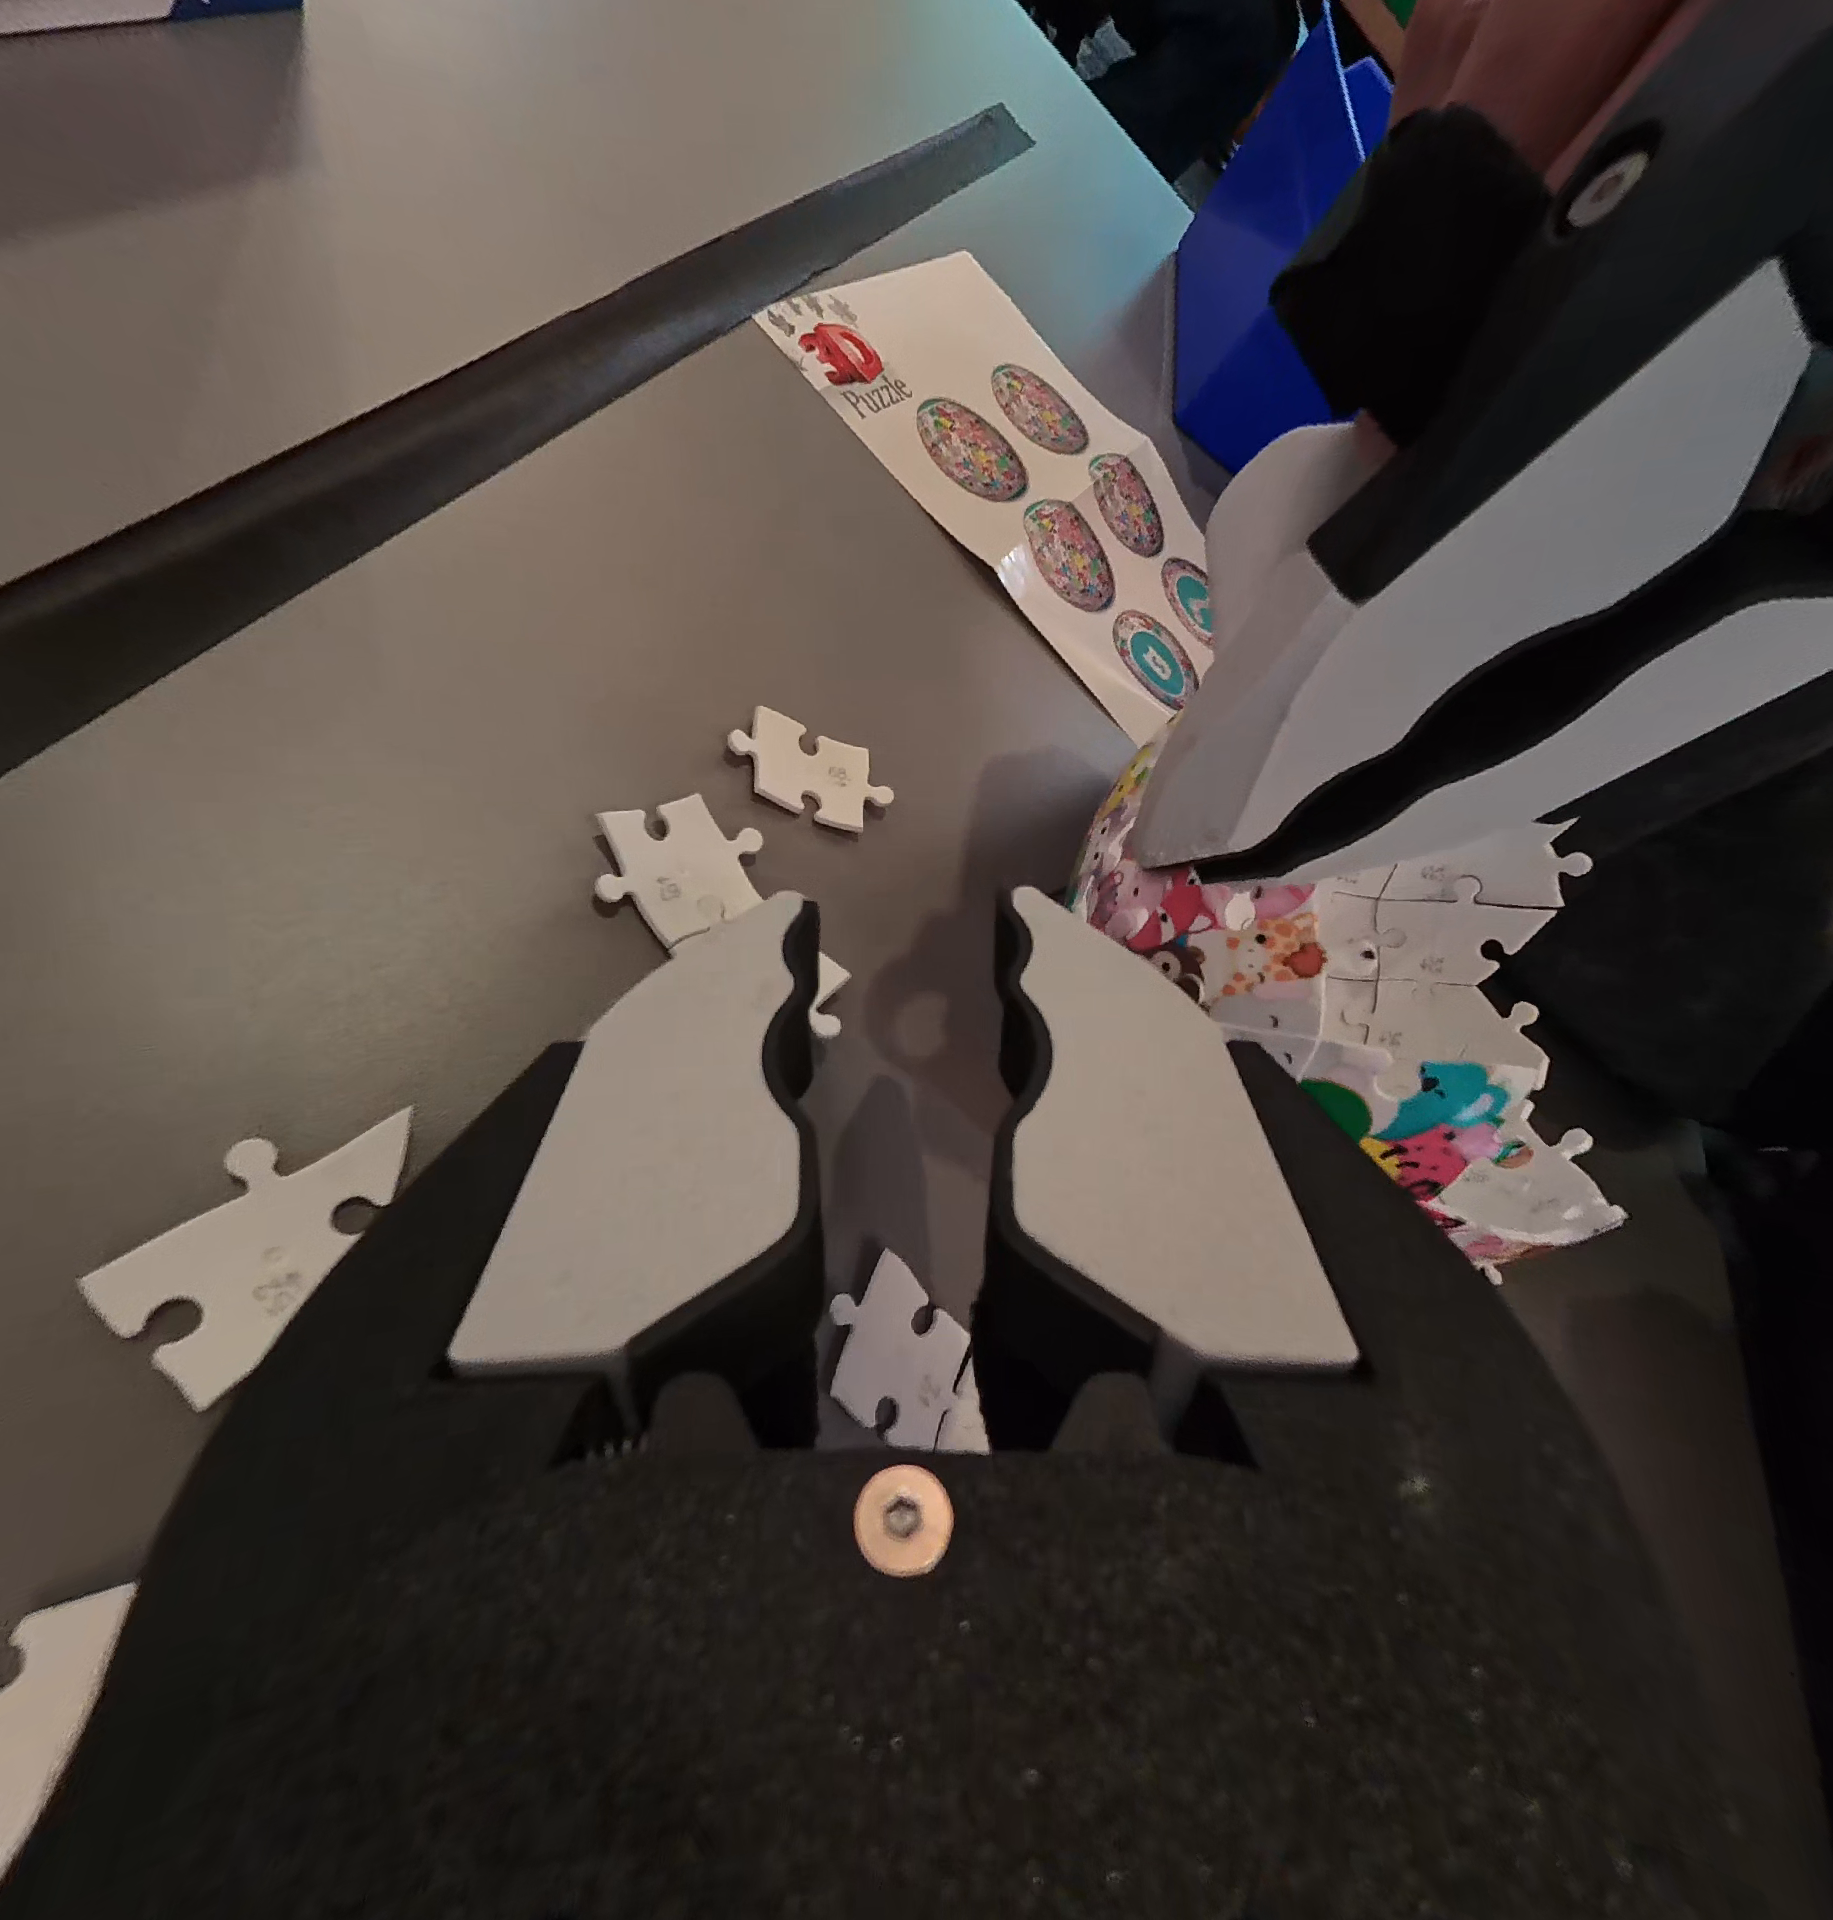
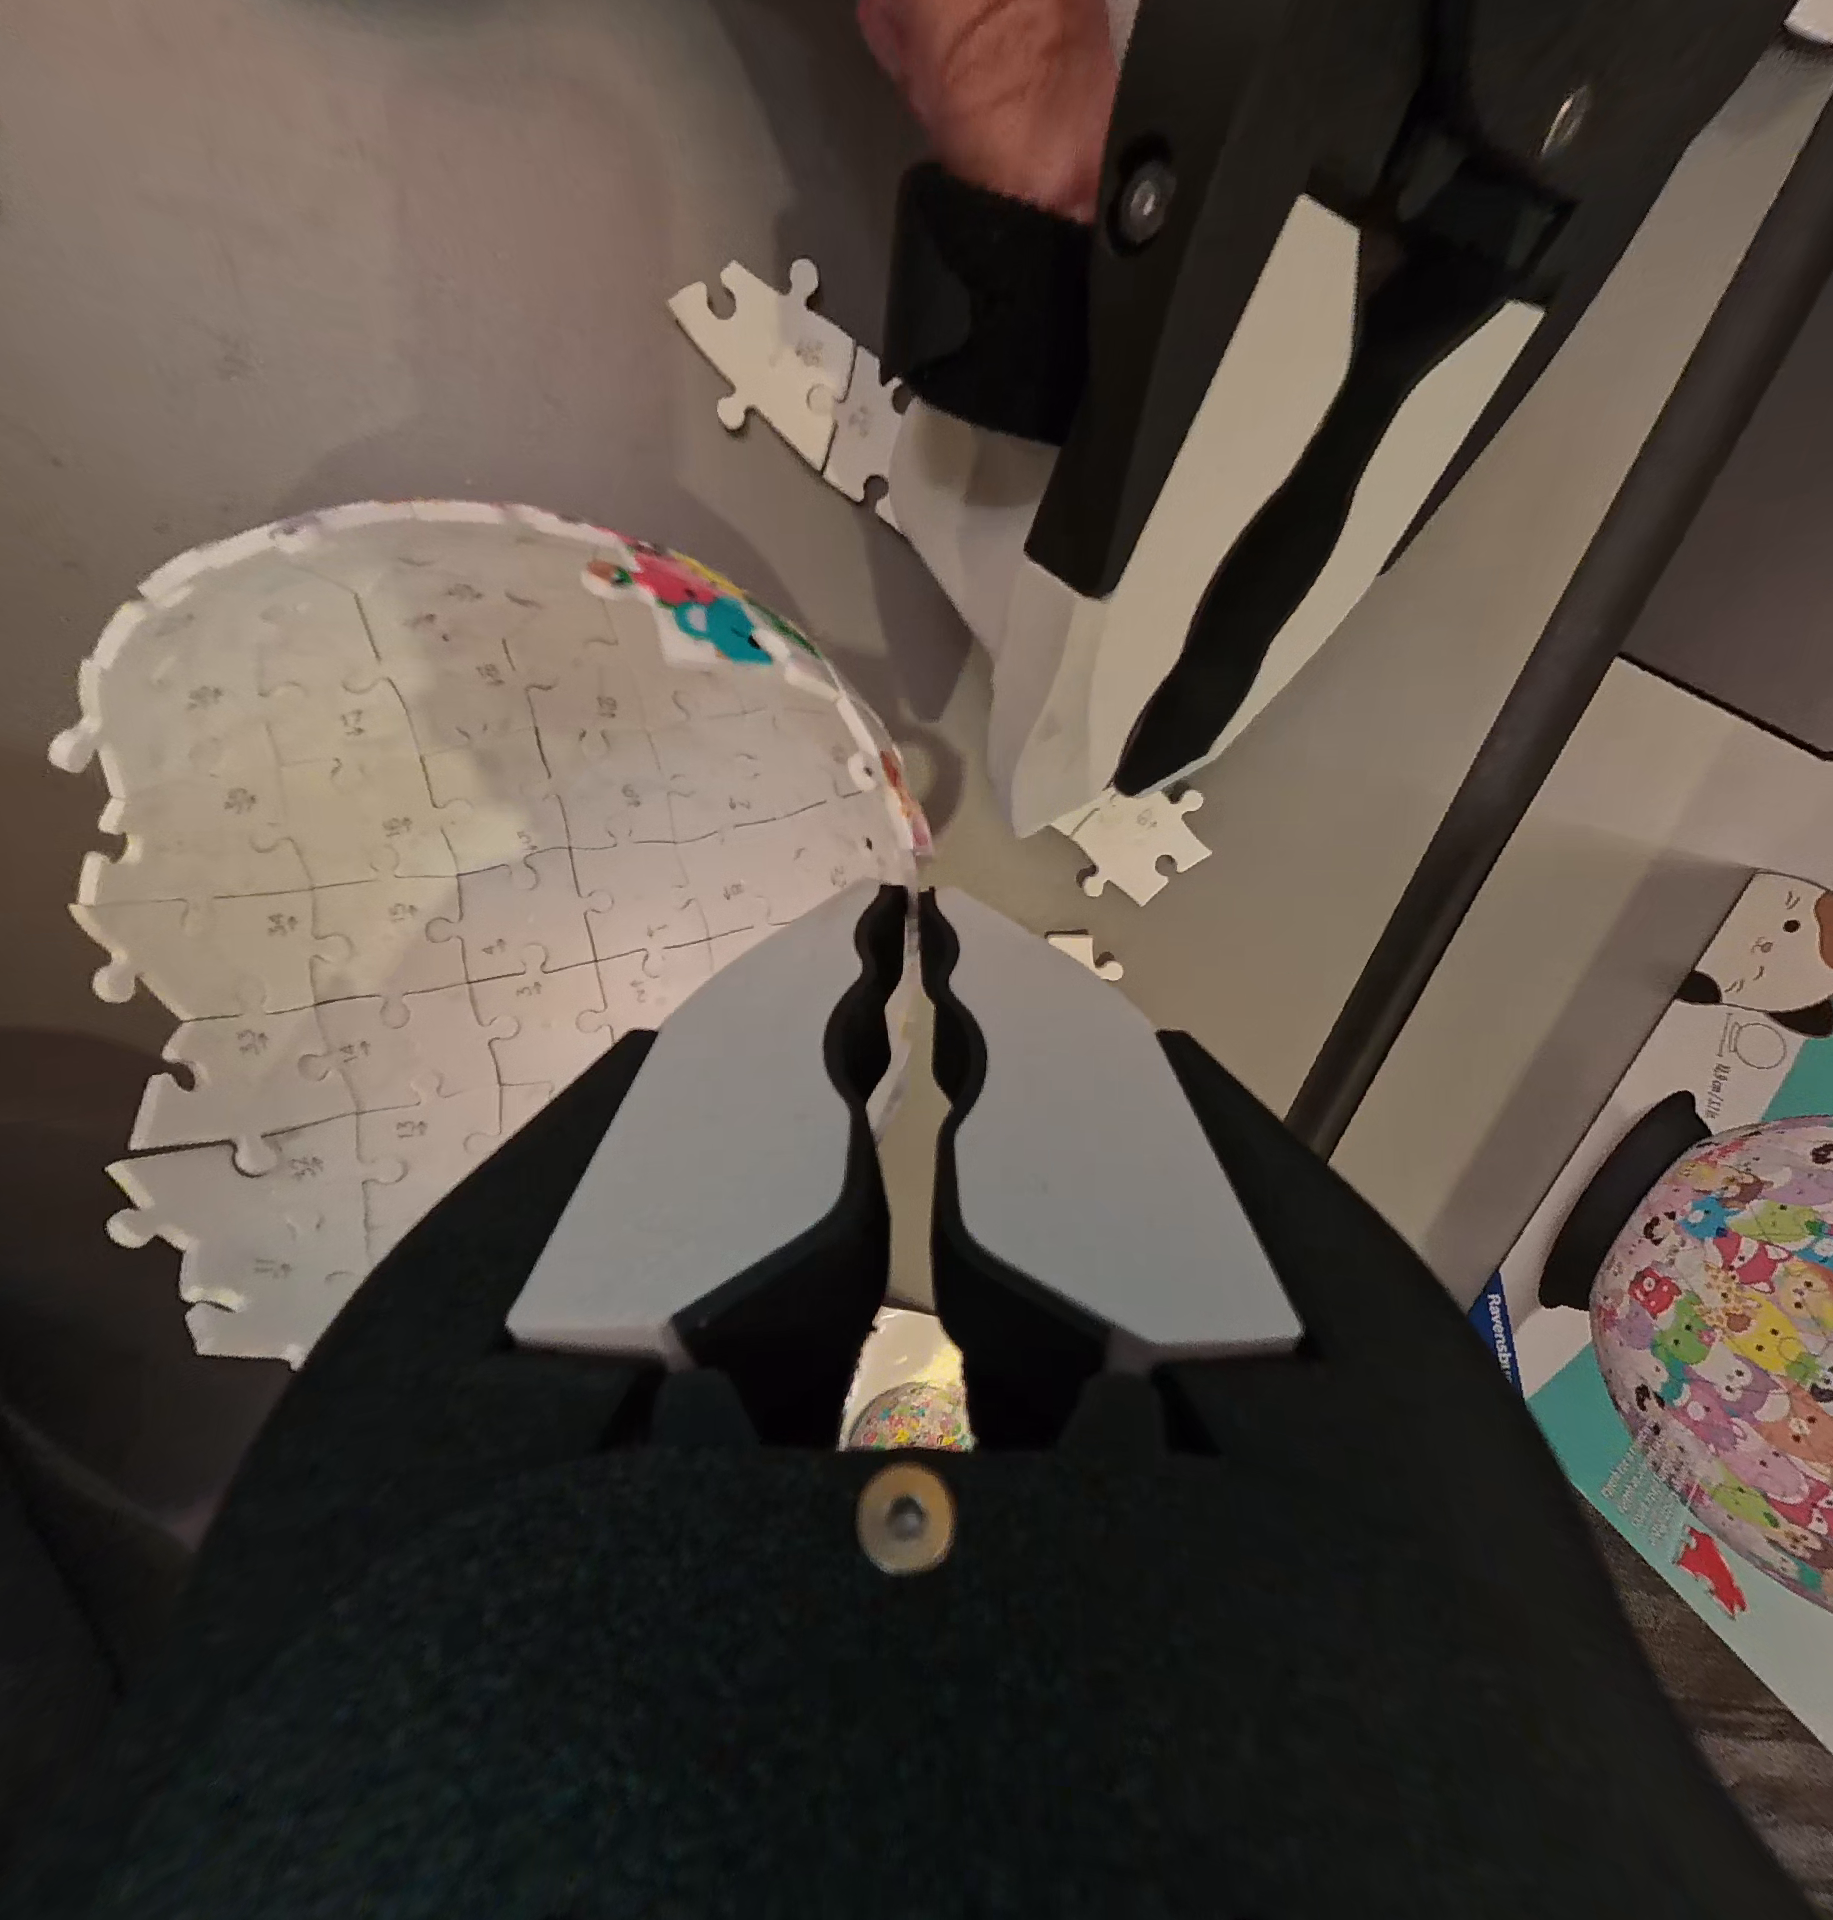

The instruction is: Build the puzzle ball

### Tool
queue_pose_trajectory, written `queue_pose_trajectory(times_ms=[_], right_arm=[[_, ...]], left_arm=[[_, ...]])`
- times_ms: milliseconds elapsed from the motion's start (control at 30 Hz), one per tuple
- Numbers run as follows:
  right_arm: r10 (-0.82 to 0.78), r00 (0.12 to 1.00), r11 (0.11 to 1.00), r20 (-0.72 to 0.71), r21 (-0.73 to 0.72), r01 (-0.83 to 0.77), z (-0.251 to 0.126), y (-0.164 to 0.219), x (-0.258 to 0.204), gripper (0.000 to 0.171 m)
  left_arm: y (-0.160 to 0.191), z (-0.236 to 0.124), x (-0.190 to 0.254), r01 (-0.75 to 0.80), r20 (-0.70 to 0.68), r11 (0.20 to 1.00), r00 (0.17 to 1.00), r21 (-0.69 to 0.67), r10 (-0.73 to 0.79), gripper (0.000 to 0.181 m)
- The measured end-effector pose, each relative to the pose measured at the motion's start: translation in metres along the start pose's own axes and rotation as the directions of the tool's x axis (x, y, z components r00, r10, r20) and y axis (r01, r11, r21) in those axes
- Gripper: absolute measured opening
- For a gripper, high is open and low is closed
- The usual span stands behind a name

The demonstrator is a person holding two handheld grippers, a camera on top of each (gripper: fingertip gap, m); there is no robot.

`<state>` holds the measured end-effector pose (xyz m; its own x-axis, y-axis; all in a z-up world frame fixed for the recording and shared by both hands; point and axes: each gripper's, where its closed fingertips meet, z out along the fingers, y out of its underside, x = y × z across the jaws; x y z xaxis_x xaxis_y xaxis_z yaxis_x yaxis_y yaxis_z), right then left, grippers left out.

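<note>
The half-built puzzle ball (image 2: pixel 372 831) lies on the grey table, its white numbered inside facing the right wrist view. Its colourful outside shows in the left wrist view (image 1: pixel 1255 945). My right gripper (image 2: pixel 913 902) is shut on the shell's rim, and it also shows in the left wrist view (image 1: pixel 1172 862). My left gripper (image 1: pixel 910 920) is open and empty, low over the table just left of the ball, and it also shows in the right wrist view (image 2: pixel 1088 800). Loose white pieces (image 1: pixel 813 769) (image 1: pixel 678 862) (image 1: pixel 247 1257) lie around it, and one piece (image 2: pixel 1146 842) lies at its tips.
A printed instruction leaflet (image 1: pixel 1047 488) lies behind the ball, next to a blue box (image 1: pixel 1276 312). The puzzle's box (image 2: pixel 1722 1351) lies at the right. A dark strip (image 1: pixel 476 416) crosses the table. Two joined pieces (image 2: pixel 787 374) lie farther off. A hand (image 2: pixel 995 83) holds the left gripper.
</note>
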<state>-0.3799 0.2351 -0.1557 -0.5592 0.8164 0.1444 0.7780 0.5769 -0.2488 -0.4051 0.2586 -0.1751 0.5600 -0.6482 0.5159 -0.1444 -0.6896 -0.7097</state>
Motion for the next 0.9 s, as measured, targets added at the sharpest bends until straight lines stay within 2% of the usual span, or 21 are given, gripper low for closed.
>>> queue_pose_trajectory(times_ms=[433,900], right_arm=[[0.001,1.0,1.0,0.001,0.01,-0.001,0.001,0.0,0.002,0.003],[0.003,1.0,1.0,-0.014,0.016,-0.003,0.001,0.001,0.005,0.003]], left_arm=[[0.009,0.014,0.012,-0.057,-0.053,0.997,0.997,-0.058,0.054,0.025],[0.009,0.013,0.011,-0.047,-0.058,0.997,0.997,-0.054,0.044,0.024]])
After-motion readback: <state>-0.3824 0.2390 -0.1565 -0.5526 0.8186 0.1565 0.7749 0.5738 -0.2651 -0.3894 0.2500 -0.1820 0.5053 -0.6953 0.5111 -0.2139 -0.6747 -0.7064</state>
